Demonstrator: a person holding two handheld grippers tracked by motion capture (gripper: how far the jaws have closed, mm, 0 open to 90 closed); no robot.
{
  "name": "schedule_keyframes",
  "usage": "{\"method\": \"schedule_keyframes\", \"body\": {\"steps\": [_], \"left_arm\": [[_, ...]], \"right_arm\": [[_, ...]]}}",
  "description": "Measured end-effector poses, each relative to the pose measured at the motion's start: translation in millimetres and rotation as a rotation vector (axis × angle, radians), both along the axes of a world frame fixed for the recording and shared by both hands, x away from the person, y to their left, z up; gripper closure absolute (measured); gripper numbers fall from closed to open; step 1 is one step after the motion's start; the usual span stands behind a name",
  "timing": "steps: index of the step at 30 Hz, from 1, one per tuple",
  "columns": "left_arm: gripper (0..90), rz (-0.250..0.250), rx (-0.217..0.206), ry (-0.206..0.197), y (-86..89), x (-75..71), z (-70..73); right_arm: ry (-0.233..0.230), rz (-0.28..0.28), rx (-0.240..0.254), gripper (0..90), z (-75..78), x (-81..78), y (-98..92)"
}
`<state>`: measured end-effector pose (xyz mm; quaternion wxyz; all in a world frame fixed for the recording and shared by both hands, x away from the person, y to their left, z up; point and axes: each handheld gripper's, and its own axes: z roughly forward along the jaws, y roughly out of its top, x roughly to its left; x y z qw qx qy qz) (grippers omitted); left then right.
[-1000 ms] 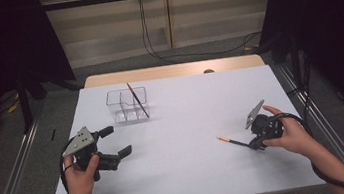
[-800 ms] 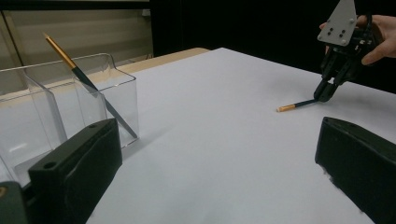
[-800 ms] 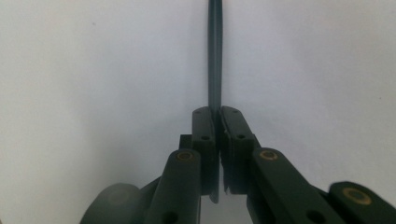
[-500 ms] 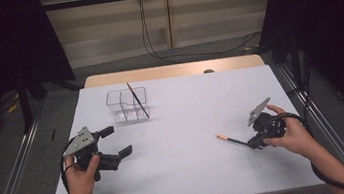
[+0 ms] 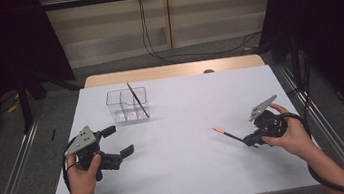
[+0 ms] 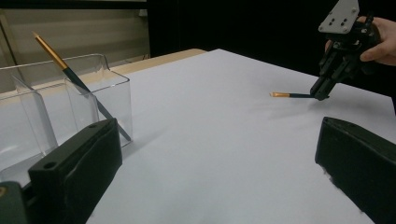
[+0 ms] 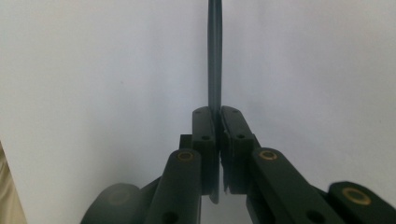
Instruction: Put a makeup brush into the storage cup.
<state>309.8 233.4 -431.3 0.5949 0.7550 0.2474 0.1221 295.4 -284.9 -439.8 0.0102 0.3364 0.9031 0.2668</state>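
My right gripper (image 5: 248,141) at the table's right is shut on a thin dark pencil (image 5: 227,134) with an orange tip, which sticks out to the left just above the white tabletop. Along its own jaws the right gripper (image 7: 218,112) pinches the pencil's shaft (image 7: 215,56). In the left gripper view the same pencil (image 6: 286,95) hangs from that gripper (image 6: 322,93). My left gripper (image 5: 120,140) rests at the table's left, jaws wide open and empty. A clear divided holder (image 5: 115,102) at the back left has another dark pencil (image 5: 137,99) leaning in it.
White sheet covers the table (image 5: 190,175); a wooden strip (image 5: 171,71) runs along the far edge. Metal rails (image 5: 12,163) flank both sides. Cables trail from each gripper. The clear holder (image 6: 100,88) stands close ahead of the left gripper.
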Motion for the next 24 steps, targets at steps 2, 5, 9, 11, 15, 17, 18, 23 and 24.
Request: {"method": "schedule_keyframes", "body": {"steps": [2, 5, 9, 11, 15, 17, 18, 23, 24], "left_arm": [[0.5, 0.000, -0.014, 0.003, -1.3, 0.1, 0.3], [0.5, -0.005, -0.018, 0.000, -3.2, 0.5, 1.5], [0.5, -0.005, -0.022, 0.002, -4.6, 1.5, 2.9], [0.5, -0.007, -0.028, 0.000, -6.6, 2.1, 3.2], [0.5, -0.012, -0.027, -0.003, -9.5, 2.7, 4.1], [0.5, -0.016, -0.032, -0.001, -10.5, 3.4, 3.8], [0.5, -0.015, -0.028, -0.001, -10.8, 3.5, 3.7], [0.5, -0.014, -0.022, 0.007, -11.7, 3.7, 2.7], [0.5, -0.013, -0.022, 0.008, -11.9, 3.7, 2.6]], "right_arm": [[-0.019, -0.014, 0.037, 85.2, 1.4, -0.8, -0.5], [-0.050, -0.043, 0.103, 85.3, 4.1, -2.0, -2.5], [-0.094, -0.077, 0.176, 85.3, 6.3, -5.3, -4.3], [-0.105, -0.085, 0.205, 85.3, 6.2, -6.4, -4.8], [-0.138, -0.102, 0.272, 85.3, 5.6, -9.2, -3.8], [-0.158, -0.108, 0.301, 85.3, 6.1, -10.2, -2.7], [-0.175, -0.115, 0.319, 85.3, 6.6, -10.9, -2.2], [-0.219, -0.144, 0.381, 85.3, 10.0, -13.6, -2.0], [-0.224, -0.146, 0.397, 85.3, 10.9, -14.3, -2.1]]}}
